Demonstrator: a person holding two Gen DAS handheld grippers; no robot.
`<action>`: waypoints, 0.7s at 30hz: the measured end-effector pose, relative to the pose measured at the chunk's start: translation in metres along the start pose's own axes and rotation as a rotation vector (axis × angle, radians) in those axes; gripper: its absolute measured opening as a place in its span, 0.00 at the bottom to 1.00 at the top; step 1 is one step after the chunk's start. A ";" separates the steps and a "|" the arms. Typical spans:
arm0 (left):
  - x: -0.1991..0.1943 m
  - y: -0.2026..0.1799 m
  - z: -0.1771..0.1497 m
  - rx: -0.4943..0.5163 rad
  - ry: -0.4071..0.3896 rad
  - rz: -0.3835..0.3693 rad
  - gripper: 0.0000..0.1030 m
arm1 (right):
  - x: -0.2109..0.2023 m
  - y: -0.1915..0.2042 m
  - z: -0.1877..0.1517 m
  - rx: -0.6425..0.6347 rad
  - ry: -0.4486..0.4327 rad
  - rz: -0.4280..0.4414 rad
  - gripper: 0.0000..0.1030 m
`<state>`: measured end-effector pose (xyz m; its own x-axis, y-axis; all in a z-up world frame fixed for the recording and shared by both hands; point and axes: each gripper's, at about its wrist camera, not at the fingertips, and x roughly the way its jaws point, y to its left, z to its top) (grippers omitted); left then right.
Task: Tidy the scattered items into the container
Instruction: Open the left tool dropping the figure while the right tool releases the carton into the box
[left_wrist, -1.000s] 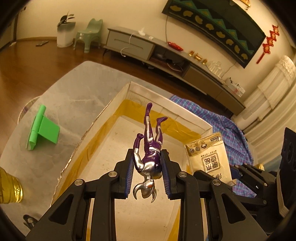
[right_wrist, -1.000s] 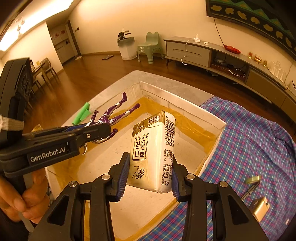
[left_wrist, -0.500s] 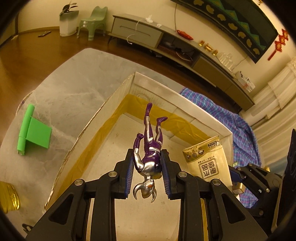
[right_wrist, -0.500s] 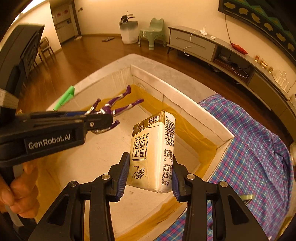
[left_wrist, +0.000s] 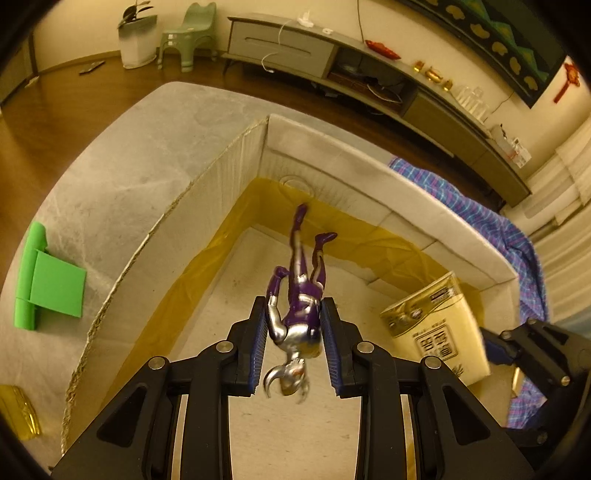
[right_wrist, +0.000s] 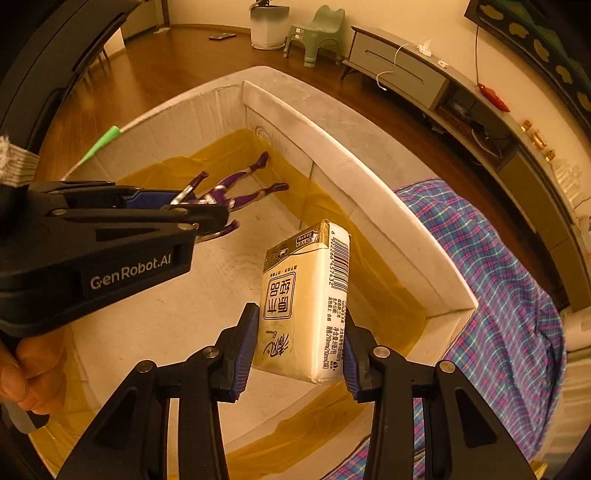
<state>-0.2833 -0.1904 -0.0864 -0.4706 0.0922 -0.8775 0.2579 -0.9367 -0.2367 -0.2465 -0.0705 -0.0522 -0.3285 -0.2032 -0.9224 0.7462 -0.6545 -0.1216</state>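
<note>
toy figure (left_wrist: 299, 314), purple and silver, is clamped head-down by the left gripper (left_wrist: 293, 349) over the box (left_wrist: 369, 184); tissue pack (right_wrist: 306, 299) is gripped by the right gripper (right_wrist: 299, 350).

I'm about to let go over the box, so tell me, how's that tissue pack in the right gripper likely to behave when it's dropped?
The tissue pack looks soft and probably light: a plastic-wrapped block that the right gripper holds by its lower end without sag. Its flat faces suggest it will land flat in the cardboard box rather than roll. The glossy wrap may be a little slippery.
</note>
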 end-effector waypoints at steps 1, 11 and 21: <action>0.001 0.001 0.000 -0.005 0.001 -0.001 0.30 | 0.000 0.000 0.000 -0.005 0.002 -0.004 0.41; -0.019 0.006 -0.010 -0.029 -0.006 -0.020 0.45 | -0.020 0.004 -0.014 0.005 -0.047 -0.022 0.46; -0.086 -0.021 -0.035 0.070 -0.093 0.002 0.45 | -0.072 0.020 -0.049 0.014 -0.124 0.025 0.46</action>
<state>-0.2187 -0.1673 -0.0206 -0.5470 0.0618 -0.8348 0.2005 -0.9586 -0.2023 -0.1796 -0.0334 -0.0063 -0.3798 -0.3076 -0.8724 0.7470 -0.6582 -0.0931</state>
